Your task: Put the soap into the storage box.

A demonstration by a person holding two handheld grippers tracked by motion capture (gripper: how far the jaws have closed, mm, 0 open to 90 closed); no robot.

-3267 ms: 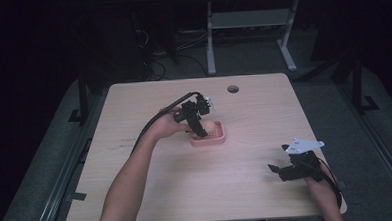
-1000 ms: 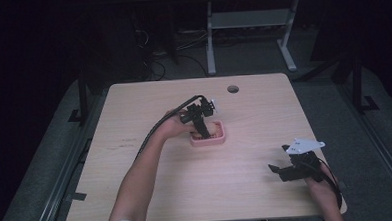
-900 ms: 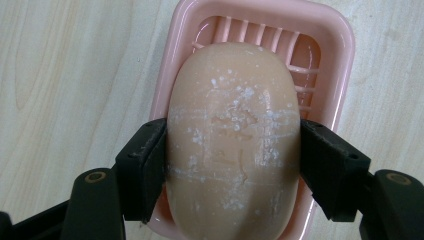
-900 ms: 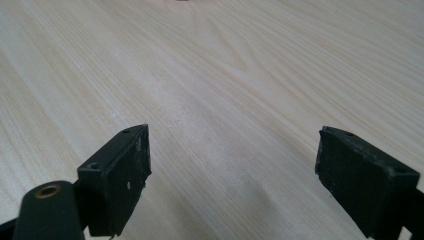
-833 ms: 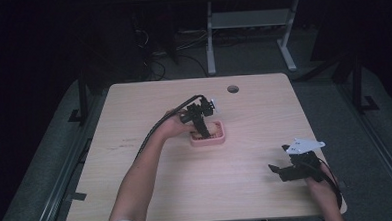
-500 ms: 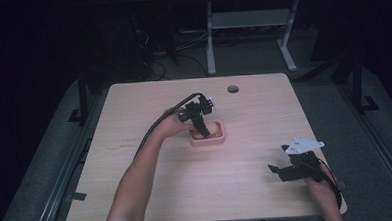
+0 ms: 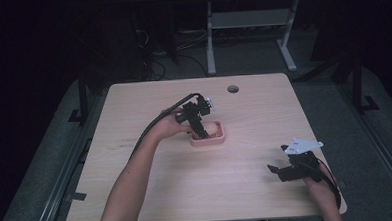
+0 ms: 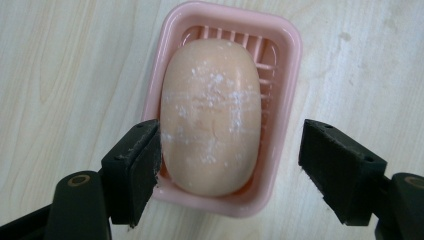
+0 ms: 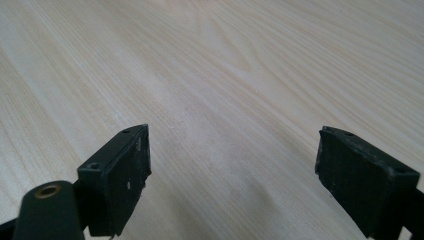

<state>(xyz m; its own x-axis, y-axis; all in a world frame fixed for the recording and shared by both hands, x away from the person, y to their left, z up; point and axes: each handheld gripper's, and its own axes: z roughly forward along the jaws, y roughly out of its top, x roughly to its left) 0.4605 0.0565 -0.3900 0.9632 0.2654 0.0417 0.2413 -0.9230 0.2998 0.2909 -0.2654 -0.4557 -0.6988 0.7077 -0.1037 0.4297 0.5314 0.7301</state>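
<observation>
Soap bar (image 8: 210, 117): peach-coloured oval with white powdery flecks and faint pale bands across its top. It lies flat in the pink dish; in the left gripper view its long axis runs from the bottom of the frame toward the top, in line with the dish's own long side.
Soap dish (image 8: 287, 90): pink, rectangular with rounded corners and a ribbed floor, resting on the table. In the high view it (image 7: 220, 138) sits near the middle of the tabletop, with its long side running left to right.
Left gripper (image 8: 229, 172): held over the dish and pointing down at it, jaws wide apart — one pad beside or touching the soap's edge (contact cannot be told), the other well clear of the dish's outer rim. Nothing is clamped. In the high view it (image 7: 198, 125) stands at the dish's left end, the person's left hand behind it.
Right gripper (image 9: 232, 177): jaws spread wide with bare wood between them — holding nothing. In the high view it (image 7: 279, 170) sits low at the near right of the table, well apart from the dish.
Table (image 7: 254, 113): light wood grain, with a round hole near its far edge.
</observation>
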